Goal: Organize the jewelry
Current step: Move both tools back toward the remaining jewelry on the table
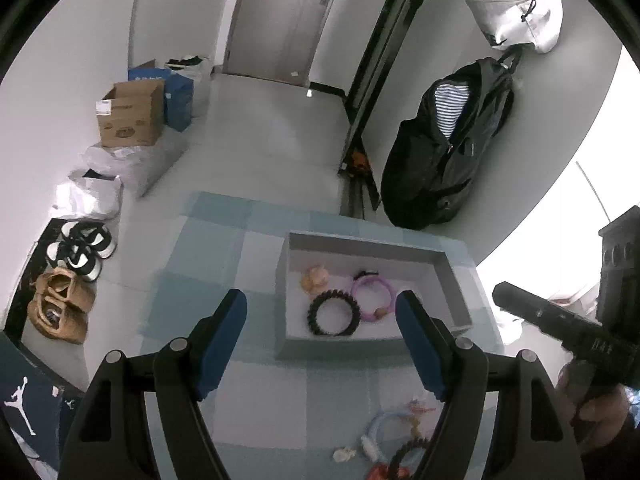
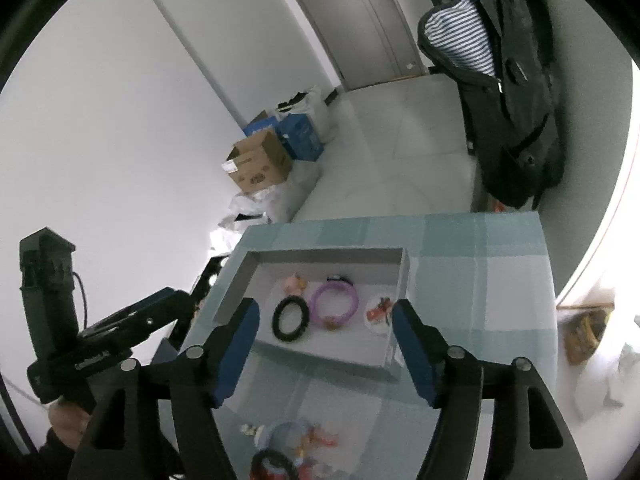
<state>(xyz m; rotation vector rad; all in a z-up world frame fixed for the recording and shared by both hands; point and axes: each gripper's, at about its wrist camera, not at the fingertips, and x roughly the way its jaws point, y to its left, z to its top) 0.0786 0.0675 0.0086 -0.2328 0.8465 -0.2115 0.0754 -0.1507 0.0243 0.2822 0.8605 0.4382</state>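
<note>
Jewelry is split: both grippers hang empty, left gripper (image 1: 322, 344) and right gripper (image 2: 324, 344) with jaws apart, nothing between them. Inside the grey tray (image 1: 360, 242) lie a black bead bracelet (image 1: 334, 314) and a purple ring (image 1: 372, 296). Nearer than the tray, a tangled pile (image 2: 286, 446) waits on the checked cloth (image 2: 480, 280). Risk: pinching that clump could lift several pieces at once, dropping one beside the tray.

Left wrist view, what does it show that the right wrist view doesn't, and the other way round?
Only the left wrist view: shoes on the floor and a white bag hanging up. Only the right wrist view: a red-and-white piece at the tray's right end. Both: the tray, black bracelet, purple bracelet, open jaws and loose jewelry on the near cloth.
</note>
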